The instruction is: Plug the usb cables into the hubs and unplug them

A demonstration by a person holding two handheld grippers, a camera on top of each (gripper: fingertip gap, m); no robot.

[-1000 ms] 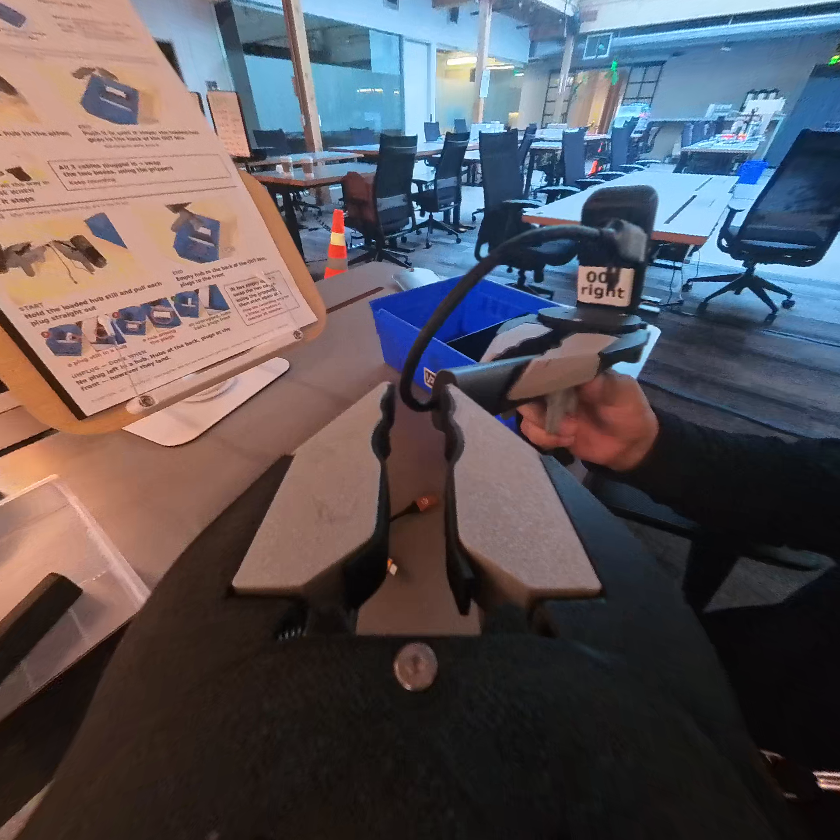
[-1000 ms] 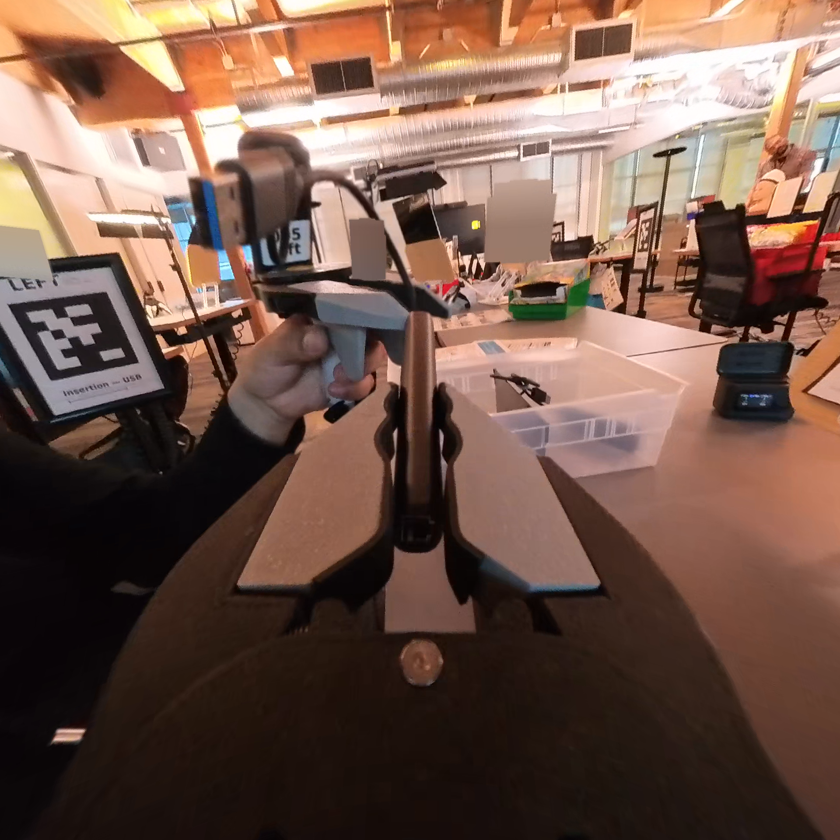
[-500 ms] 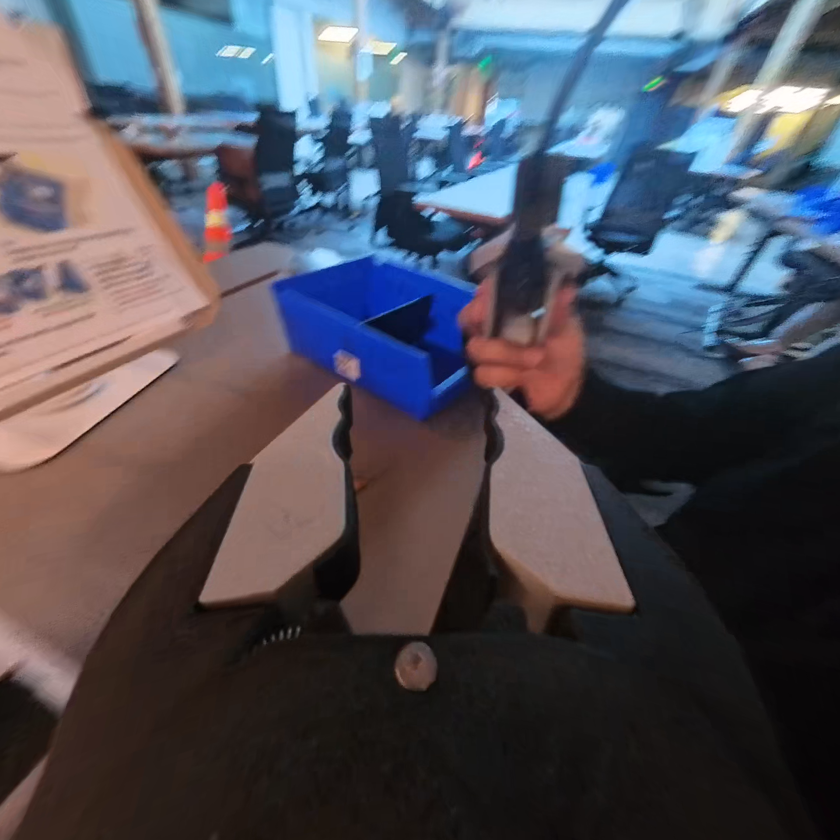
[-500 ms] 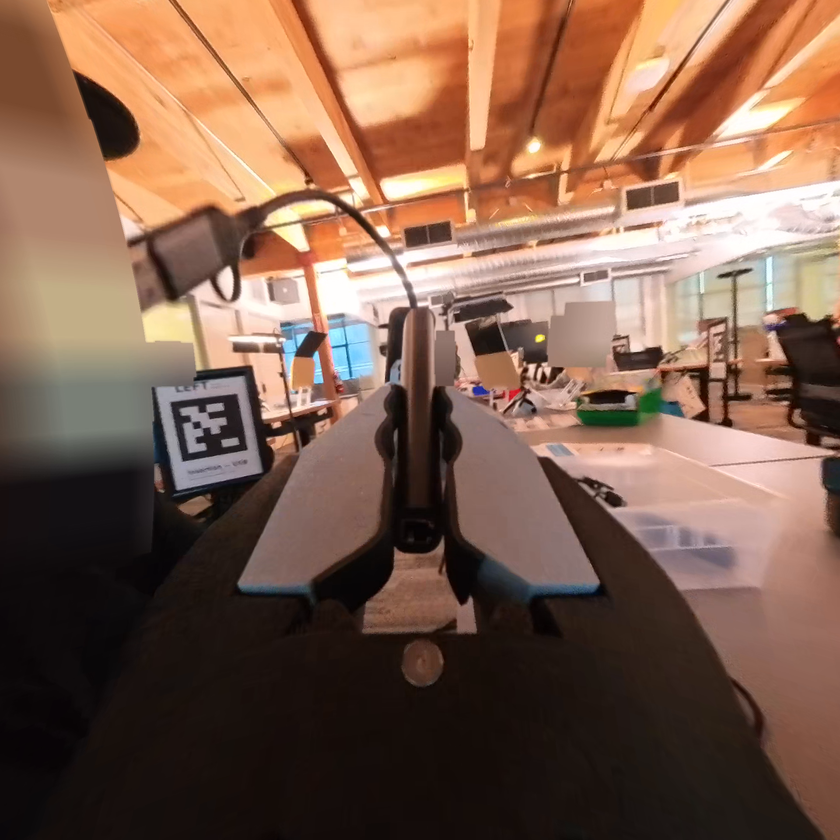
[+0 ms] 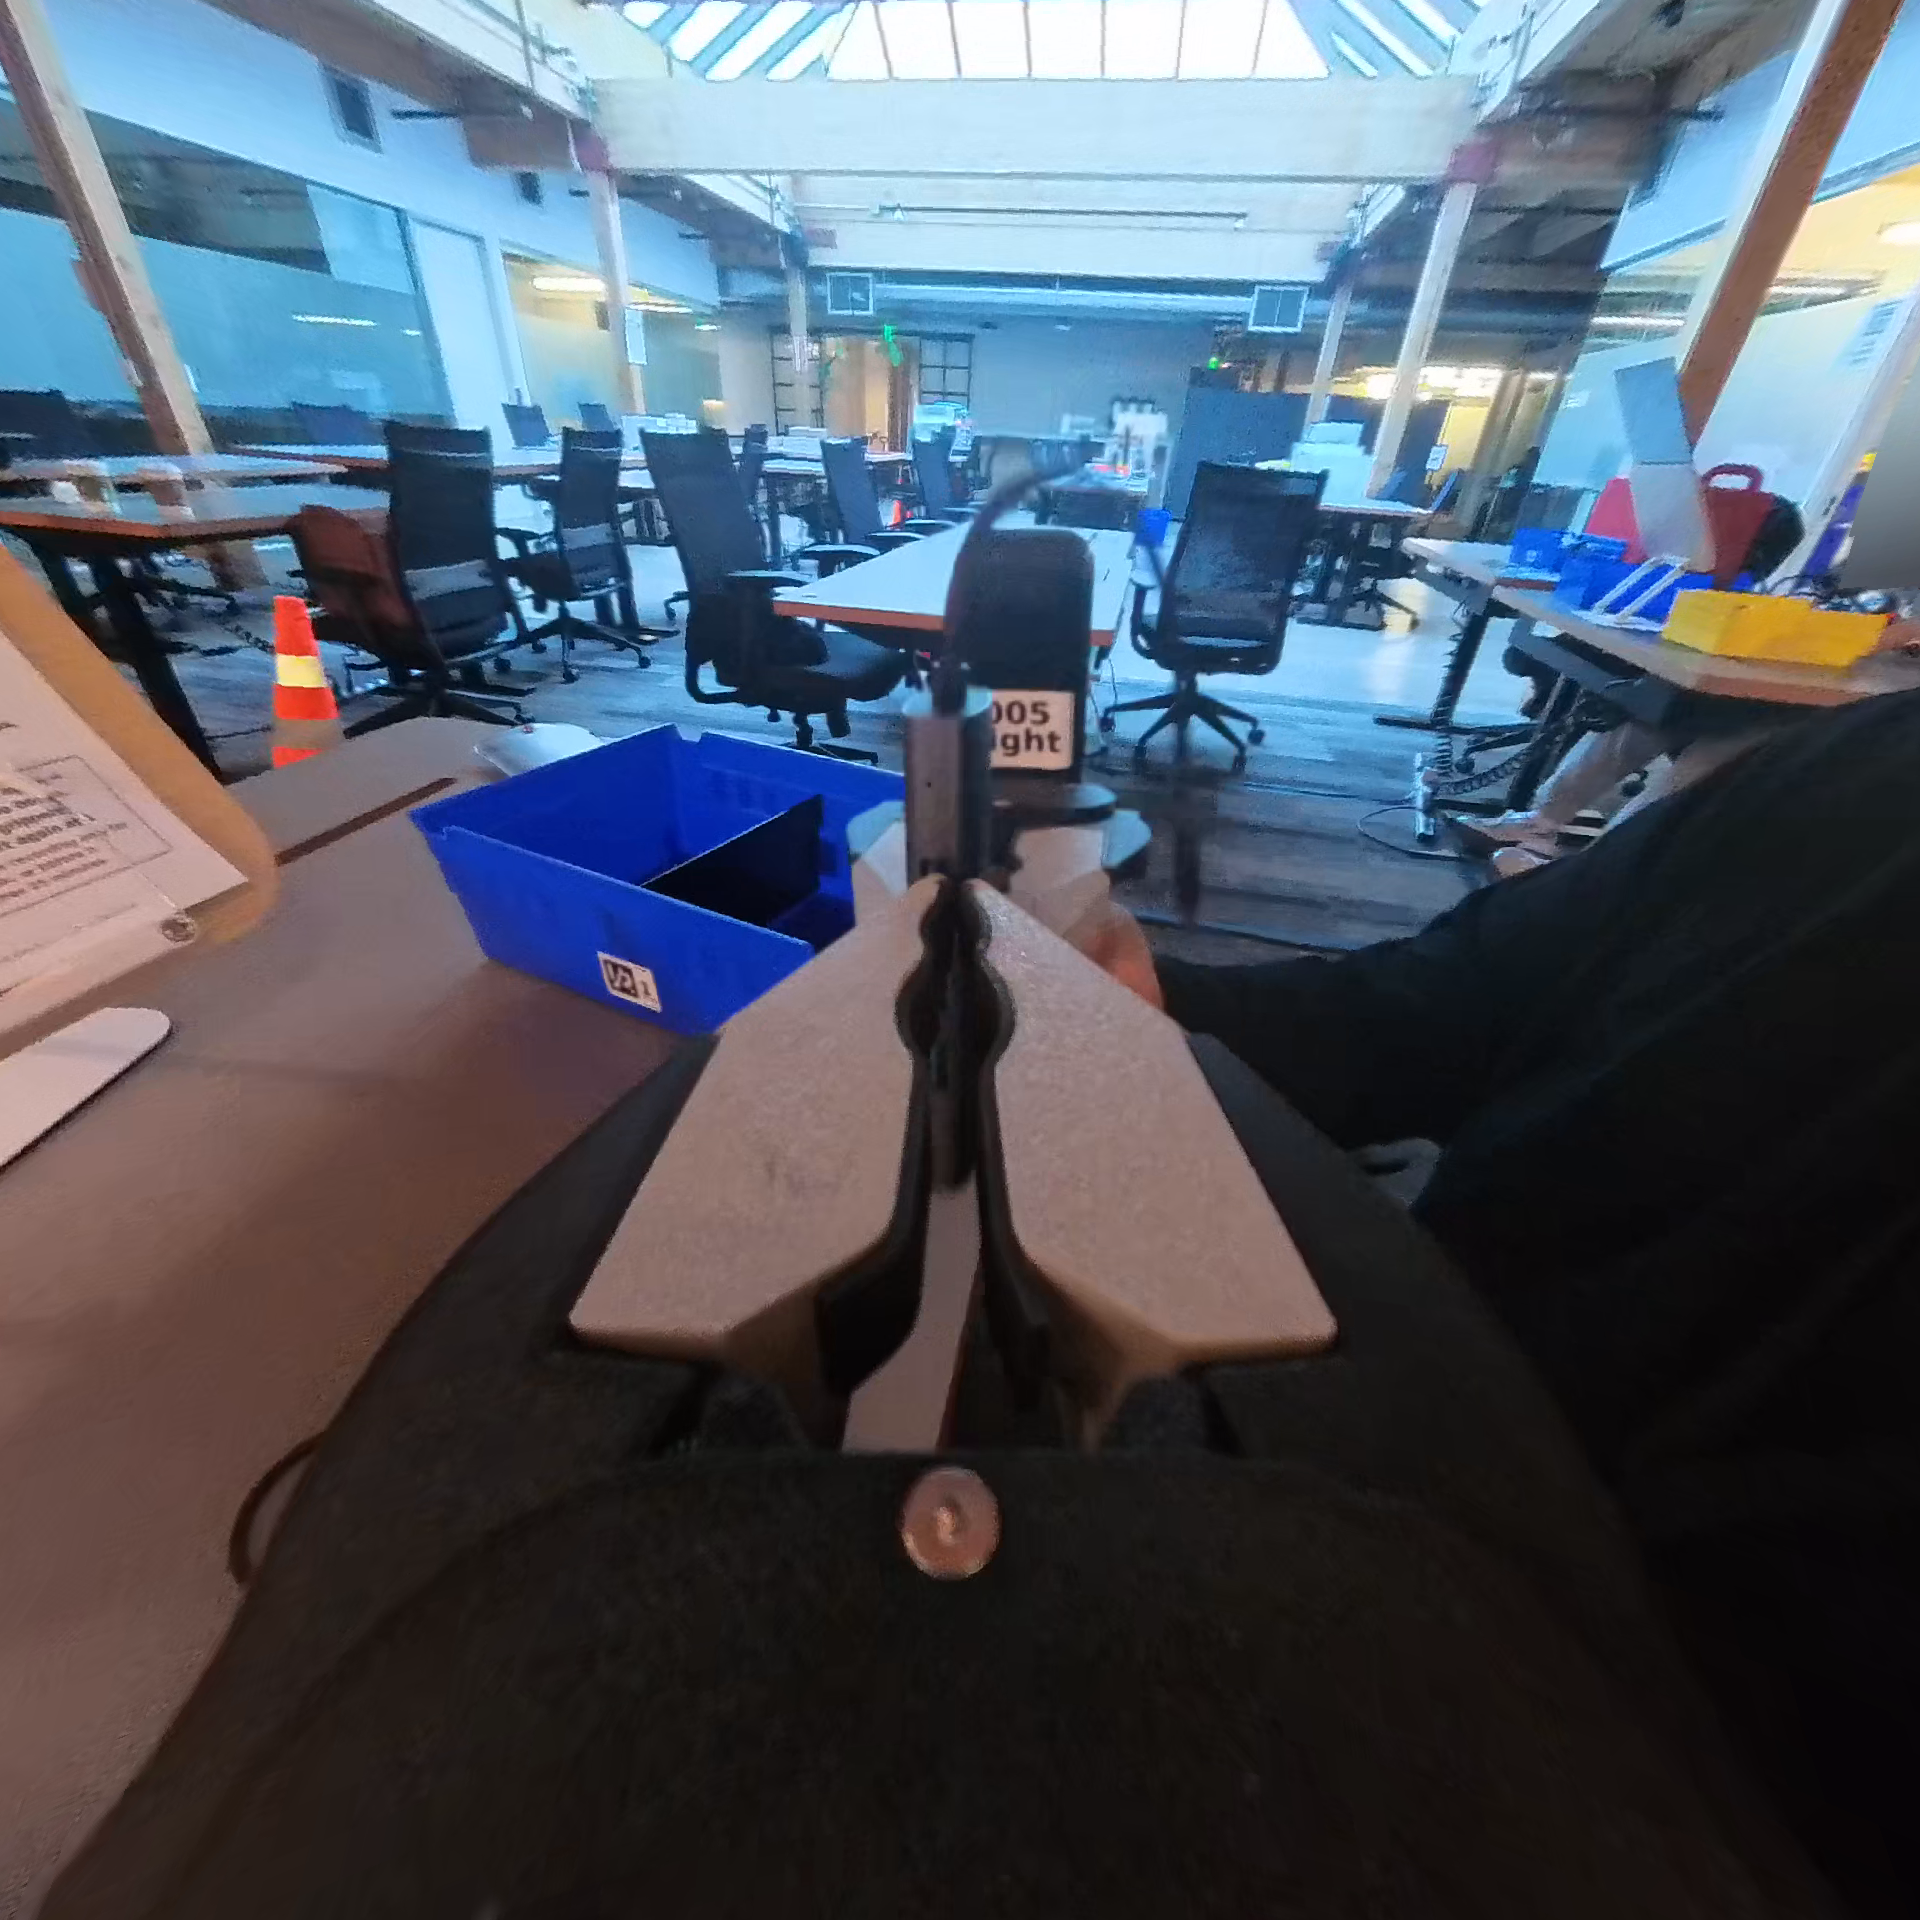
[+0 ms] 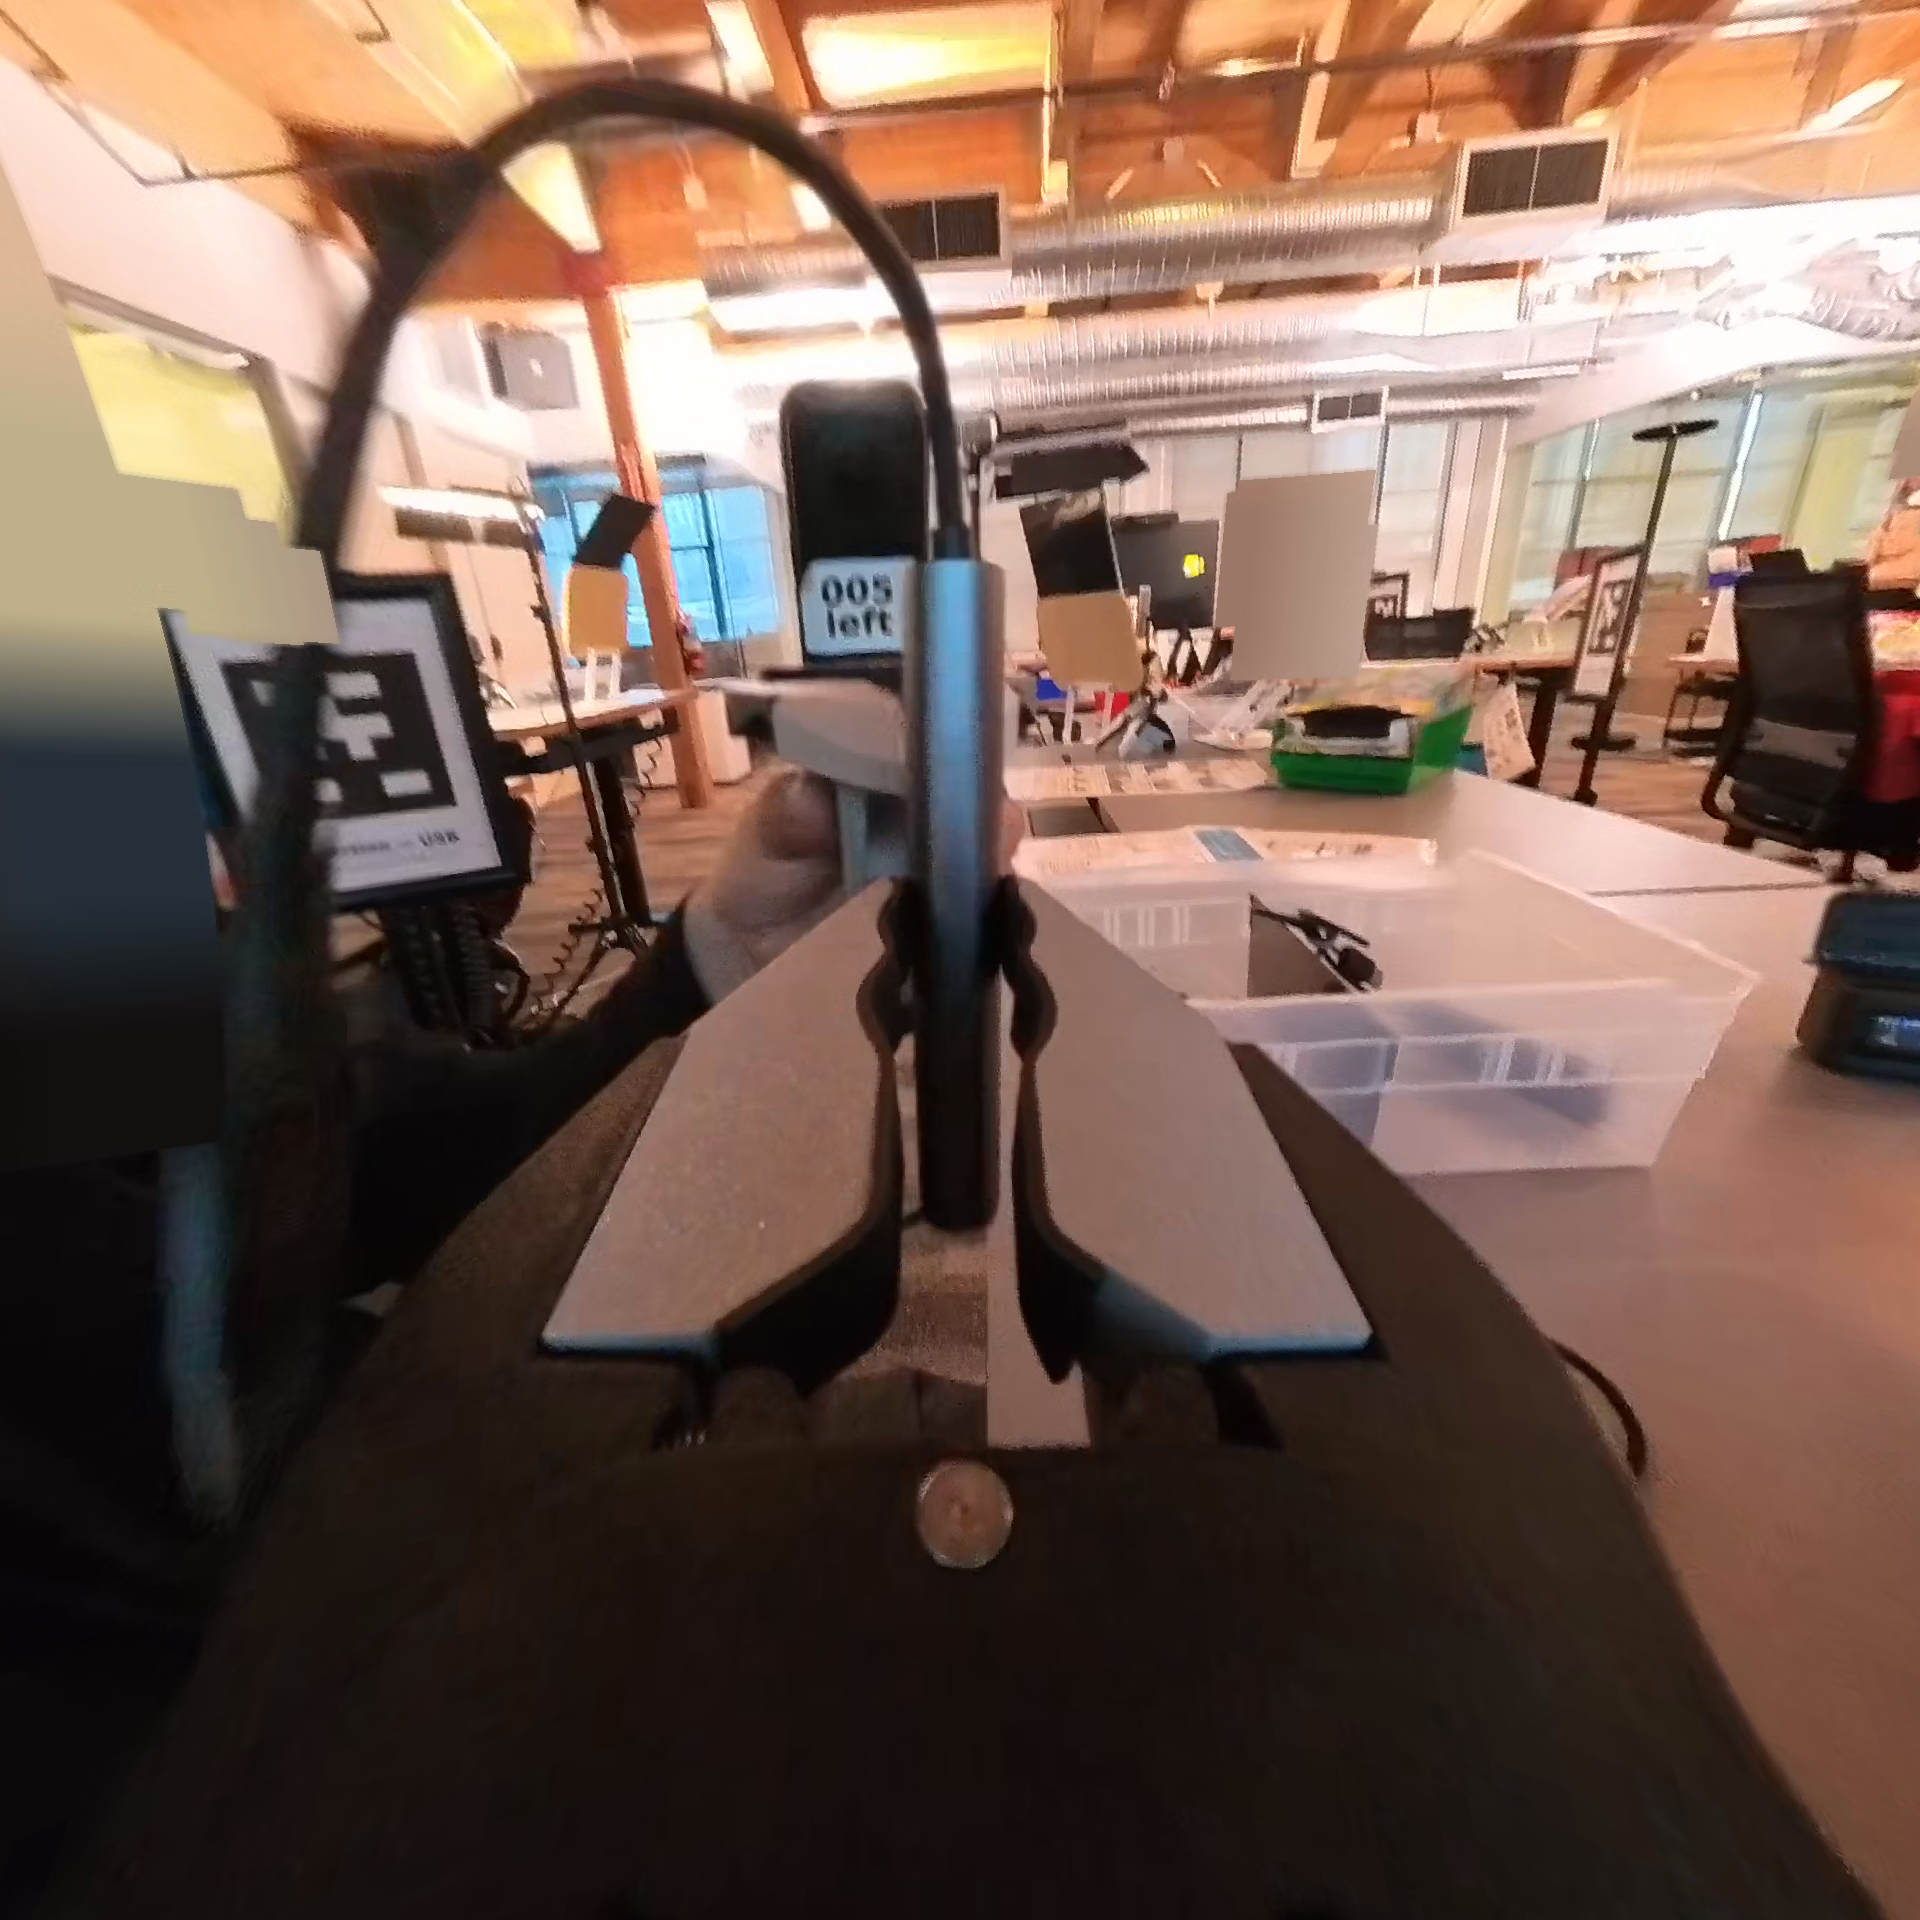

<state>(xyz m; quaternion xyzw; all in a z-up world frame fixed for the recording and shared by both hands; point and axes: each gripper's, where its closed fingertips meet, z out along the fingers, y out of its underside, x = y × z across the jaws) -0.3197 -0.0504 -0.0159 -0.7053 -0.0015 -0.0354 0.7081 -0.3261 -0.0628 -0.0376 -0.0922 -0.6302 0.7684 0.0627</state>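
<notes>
My right gripper (image 6: 951, 894) is shut on a slim grey USB hub (image 6: 951, 790) and holds it upright above the table. The hub's black cable (image 6: 644, 114) arcs up and over to the left. In the left wrist view my left gripper (image 5: 951, 899) is shut, its tips right below the hub (image 5: 940, 790). I cannot tell whether they touch it. The right gripper (image 5: 977, 847) faces me there. In the right wrist view the left gripper's labelled body (image 6: 852, 613) shows just behind the hub.
A blue bin (image 5: 582, 894) stands ahead of the left gripper, with an instruction board (image 5: 94, 831) to its left. A clear plastic bin (image 6: 1507, 997) holding a cable (image 6: 1320, 925) sits right of the hub. A black device (image 6: 1870, 987) is farther right. A dark sleeve (image 5: 1558, 1039) is at right. Left and right tips are no more than a few centimetres apart.
The left gripper, slightly open around the hub's cable, opened wider and then shut, now facing the hub. The right gripper swung up and back level, still holding the hub.
</notes>
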